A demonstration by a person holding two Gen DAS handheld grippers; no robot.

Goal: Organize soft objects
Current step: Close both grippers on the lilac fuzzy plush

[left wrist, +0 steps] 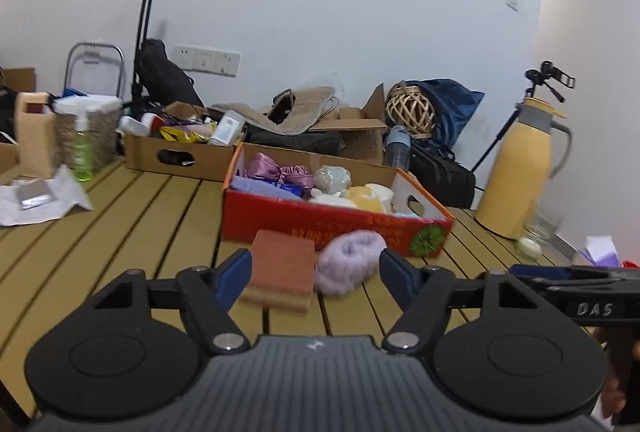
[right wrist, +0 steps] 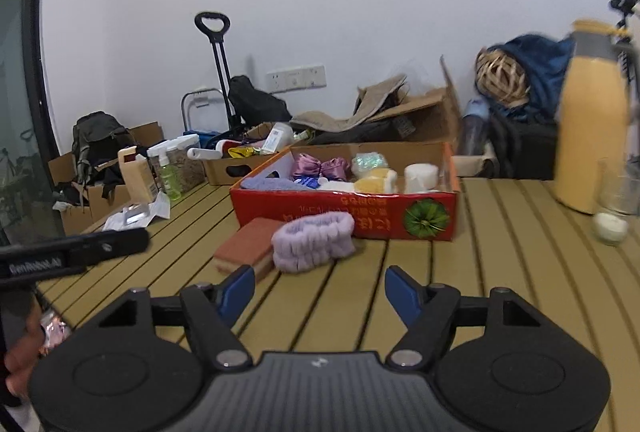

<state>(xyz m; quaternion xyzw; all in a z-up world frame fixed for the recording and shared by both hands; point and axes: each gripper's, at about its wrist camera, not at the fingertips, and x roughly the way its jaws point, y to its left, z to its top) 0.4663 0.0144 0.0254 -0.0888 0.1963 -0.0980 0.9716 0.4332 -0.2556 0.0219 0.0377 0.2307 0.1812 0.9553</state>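
Observation:
A red cardboard box [left wrist: 320,222] [right wrist: 344,209] sits on the slatted table and holds several soft items, among them purple satin bows [left wrist: 276,171] and yellow and white sponges [right wrist: 378,179]. In front of it lie a fluffy lilac headband [left wrist: 348,262] [right wrist: 314,242] and a terracotta sponge block [left wrist: 282,268] [right wrist: 246,246], touching each other. My left gripper [left wrist: 316,276] is open and empty, its fingers on either side of the sponge and headband. My right gripper [right wrist: 320,290] is open and empty, just short of the headband.
A yellow thermos jug [left wrist: 520,167] [right wrist: 592,123], a glass [right wrist: 622,191] and a small white round object [right wrist: 610,226] stand at the right. A brown box of clutter [left wrist: 180,151], a green spray bottle [left wrist: 84,147] and white paper [left wrist: 40,197] are at the left.

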